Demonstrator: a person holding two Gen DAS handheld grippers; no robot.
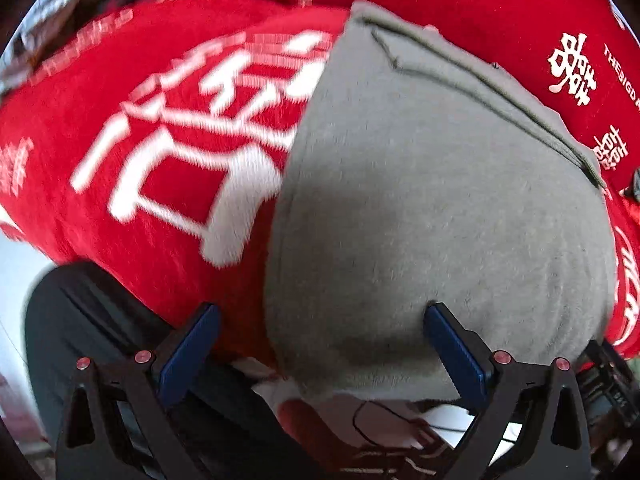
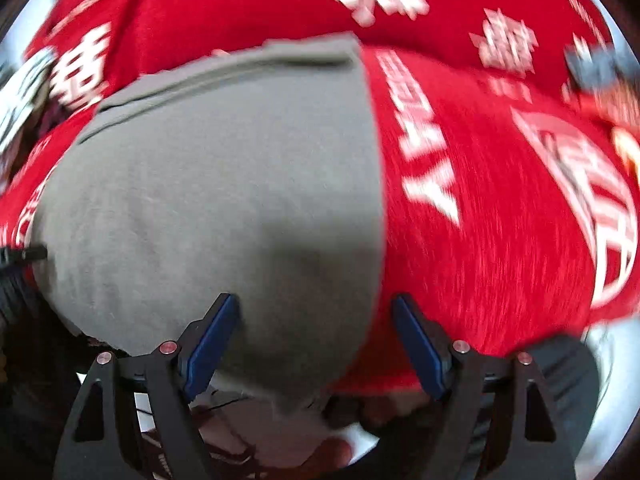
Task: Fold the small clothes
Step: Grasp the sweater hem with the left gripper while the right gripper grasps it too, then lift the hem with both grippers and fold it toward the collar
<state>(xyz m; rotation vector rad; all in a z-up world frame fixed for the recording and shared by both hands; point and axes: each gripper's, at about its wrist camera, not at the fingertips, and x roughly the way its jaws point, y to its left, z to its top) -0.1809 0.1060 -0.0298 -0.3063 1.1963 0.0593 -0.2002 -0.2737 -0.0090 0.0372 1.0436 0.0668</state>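
A small grey garment [image 1: 432,200] lies flat on a red cloth printed with white characters [image 1: 168,168]. A seamed hem runs along its far edge. My left gripper [image 1: 320,320] is open just above the garment's near left edge, its blue pads [image 1: 192,352] wide apart. In the right wrist view the same grey garment [image 2: 224,184] fills the left half. My right gripper [image 2: 316,320] is open over the garment's near right edge, one pad above grey fabric and the other above the red cloth [image 2: 480,208]. Nothing is held by either gripper.
The red cloth's near edge drops off close below both grippers. Beneath it show a person's dark trousers [image 1: 80,320] and thin black cables [image 1: 380,416]. A dark object [image 2: 600,64] sits at the far right on the cloth.
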